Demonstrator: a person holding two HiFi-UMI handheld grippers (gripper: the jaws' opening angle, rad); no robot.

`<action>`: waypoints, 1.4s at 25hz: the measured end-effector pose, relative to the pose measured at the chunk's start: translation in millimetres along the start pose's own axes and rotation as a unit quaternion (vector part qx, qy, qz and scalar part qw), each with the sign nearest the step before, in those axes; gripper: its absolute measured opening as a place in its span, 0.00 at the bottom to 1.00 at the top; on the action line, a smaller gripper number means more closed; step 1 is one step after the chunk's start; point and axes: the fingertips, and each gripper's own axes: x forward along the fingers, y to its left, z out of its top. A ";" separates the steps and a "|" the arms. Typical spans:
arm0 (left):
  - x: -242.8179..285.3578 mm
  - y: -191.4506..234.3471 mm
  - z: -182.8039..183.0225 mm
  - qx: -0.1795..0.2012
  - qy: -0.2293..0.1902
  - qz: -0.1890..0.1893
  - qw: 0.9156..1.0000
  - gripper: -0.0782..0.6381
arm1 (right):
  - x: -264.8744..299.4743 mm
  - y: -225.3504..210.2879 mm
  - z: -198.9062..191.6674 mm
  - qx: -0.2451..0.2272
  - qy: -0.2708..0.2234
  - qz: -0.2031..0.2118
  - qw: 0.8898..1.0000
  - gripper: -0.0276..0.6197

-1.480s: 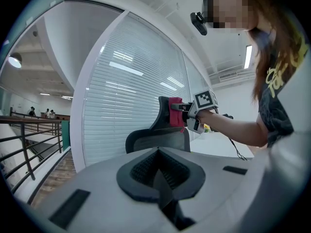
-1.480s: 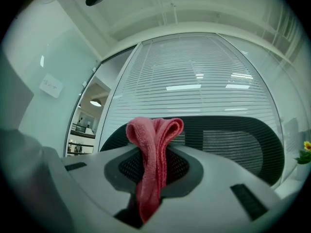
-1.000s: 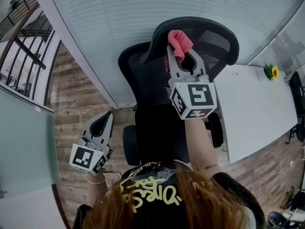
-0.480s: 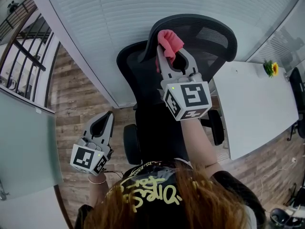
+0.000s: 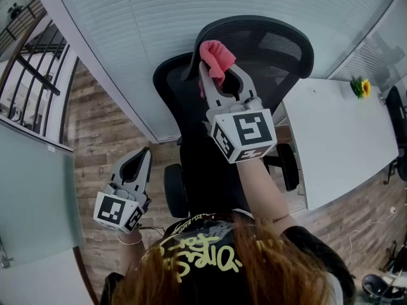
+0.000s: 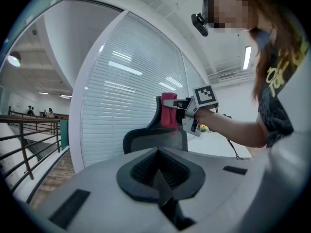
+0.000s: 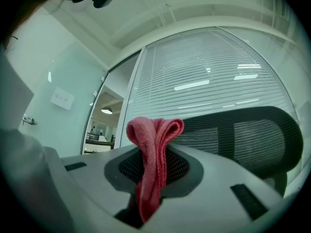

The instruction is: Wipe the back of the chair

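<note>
Down low by the person's side, the left gripper has its jaws pressed together with nothing in them. Further out, the right gripper is clamped tight on a folded pink cloth, which sits against the upper left edge of the black mesh chair back. The white table is off to the right and the blinds are behind.

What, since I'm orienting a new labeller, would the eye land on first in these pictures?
The pink cloth, pinched in the right claw, stands out at the upper left edge of the black mesh chair back, in front of the white blinds. The left claw hangs low at the left over the wood floor, shut and empty.
</note>
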 end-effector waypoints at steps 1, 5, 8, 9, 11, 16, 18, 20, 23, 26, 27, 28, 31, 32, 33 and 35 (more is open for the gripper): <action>0.0 -0.4 0.3 0.000 0.001 0.000 1.000 0.10 | 0.0 1.2 0.1 0.000 0.000 0.001 1.000 0.14; 1.5 -5.8 1.6 0.003 0.004 -0.003 1.000 0.10 | -2.1 7.9 2.0 0.016 -0.006 0.026 1.000 0.14; 4.4 -11.7 2.5 0.007 0.006 -0.007 1.000 0.10 | -9.0 12.0 5.6 0.055 -0.025 0.058 0.996 0.14; 6.0 -13.5 2.9 0.008 0.007 -0.008 1.000 0.10 | -12.1 10.8 7.4 0.063 -0.031 0.062 0.996 0.14; 10.1 -17.8 3.7 0.009 0.008 -0.012 1.000 0.10 | -19.4 3.3 10.7 0.065 -0.039 0.057 0.995 0.14; 23.9 -35.7 4.7 0.011 0.010 -0.024 1.000 0.10 | -48.0 -33.4 12.7 0.047 -0.040 0.026 0.998 0.14; 30.3 -44.5 4.5 0.012 0.010 -0.031 0.999 0.10 | -61.9 -51.1 11.8 0.030 -0.038 0.009 0.999 0.14; 37.7 -53.5 3.1 0.013 0.011 -0.038 0.999 0.10 | -75.5 -69.7 8.9 0.006 -0.033 -0.012 0.999 0.14; 50.2 -69.0 0.4 0.013 0.013 -0.048 0.999 0.10 | -95.4 -98.1 0.8 -0.023 -0.022 -0.041 0.999 0.14; 61.9 -87.3 -0.4 0.014 0.016 -0.058 0.998 0.10 | -114.6 -126.5 -8.1 -0.033 -0.010 -0.063 0.997 0.14; 65.3 -93.3 -0.1 0.015 0.016 -0.060 0.998 0.10 | -120.5 -135.8 -10.3 -0.035 -0.006 -0.070 0.997 0.14; 68.4 -99.0 0.5 0.015 0.017 -0.061 0.998 0.10 | -125.8 -144.8 -12.3 -0.037 -0.001 -0.075 0.996 0.14; 75.8 -113.7 2.5 0.014 0.019 -0.061 0.998 0.10 | -139.1 -168.9 -15.8 -0.037 0.007 -0.090 0.995 0.14; 77.7 -118.4 2.7 0.014 0.019 -0.061 0.998 0.10 | -143.1 -176.0 -16.4 -0.037 0.009 -0.093 0.995 0.14; 79.6 -123.3 2.5 0.014 0.020 -0.060 0.998 0.10 | -147.0 -182.9 -16.9 -0.039 0.010 -0.096 0.995 0.14; 83.3 -132.9 2.0 0.013 0.021 -0.057 0.998 0.10 | -153.5 -196.8 -17.9 -0.043 0.013 -0.101 0.994 0.14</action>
